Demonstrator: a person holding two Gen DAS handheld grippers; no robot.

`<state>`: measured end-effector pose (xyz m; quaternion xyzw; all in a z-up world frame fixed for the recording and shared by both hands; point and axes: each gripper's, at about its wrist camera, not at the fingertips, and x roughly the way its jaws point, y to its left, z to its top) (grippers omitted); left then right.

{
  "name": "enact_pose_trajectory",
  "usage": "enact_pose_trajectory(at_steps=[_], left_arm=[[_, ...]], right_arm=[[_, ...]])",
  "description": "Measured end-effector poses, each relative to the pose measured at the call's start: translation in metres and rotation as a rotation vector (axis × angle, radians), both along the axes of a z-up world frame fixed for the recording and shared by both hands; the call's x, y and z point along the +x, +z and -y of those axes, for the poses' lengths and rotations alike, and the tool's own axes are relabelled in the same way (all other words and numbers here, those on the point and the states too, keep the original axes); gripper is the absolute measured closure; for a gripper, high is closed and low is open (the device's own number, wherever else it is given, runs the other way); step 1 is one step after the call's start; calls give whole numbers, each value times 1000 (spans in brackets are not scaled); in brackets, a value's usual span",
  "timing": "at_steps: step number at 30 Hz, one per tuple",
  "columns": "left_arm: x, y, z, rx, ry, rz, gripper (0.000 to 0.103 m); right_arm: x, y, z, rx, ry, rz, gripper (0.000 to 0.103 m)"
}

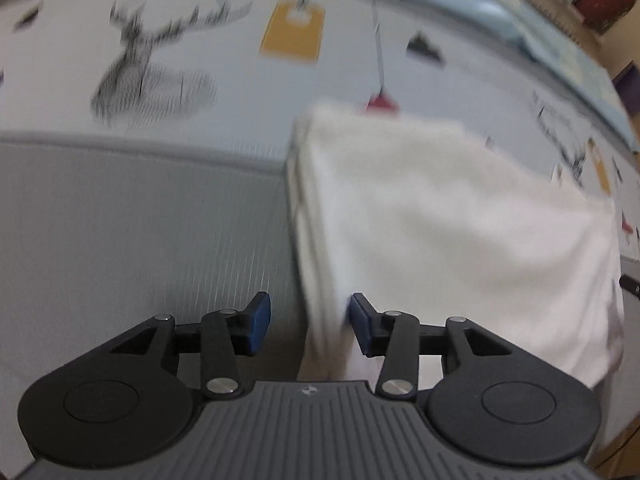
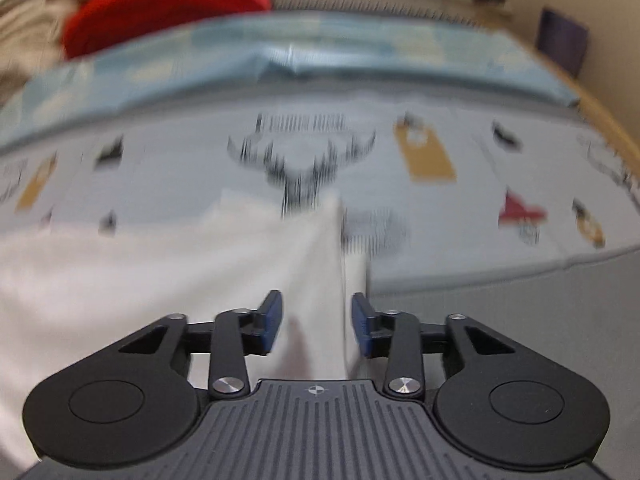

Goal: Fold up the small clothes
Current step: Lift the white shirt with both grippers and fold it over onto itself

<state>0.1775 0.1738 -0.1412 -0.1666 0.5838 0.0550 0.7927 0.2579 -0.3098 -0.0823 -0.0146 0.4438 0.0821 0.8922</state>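
Observation:
A white folded garment (image 1: 440, 216) lies on the table and reaches over its near edge. In the left wrist view its left folded edge runs between my open fingers, close to the right blue pad (image 1: 360, 328); my left gripper (image 1: 308, 326) is not closed on it. In the right wrist view the same white garment (image 2: 160, 280) fills the left and centre, and its right edge passes between the fingers of my open right gripper (image 2: 316, 326). Both views are blurred.
A pale tablecloth (image 1: 200, 40) printed with a deer head, yellow tags and small dark shapes covers the table. A grey ribbed surface (image 1: 140, 240) lies near the grippers. A light blue cloth (image 2: 320, 52) and a red fabric pile (image 2: 160, 4) sit at the back.

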Motion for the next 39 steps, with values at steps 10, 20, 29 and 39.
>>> enact_pose_trajectory(at_steps=[10,20,29,39], left_arm=[[-42,-20,-2,-145,22,5,75],[-75,9,-43,-93,80,30,85],[-76,-3,-76,-160,115,33,70],[-65,-2,-71,-136,104,39,85]], right_arm=[[-51,-40,37,80,-67,-258,50],[-66,-39,6,208,-103,-292,92],[-78,-37,-31,109,51,-375,92],[-81,47,-38,-156,74,-68,86]])
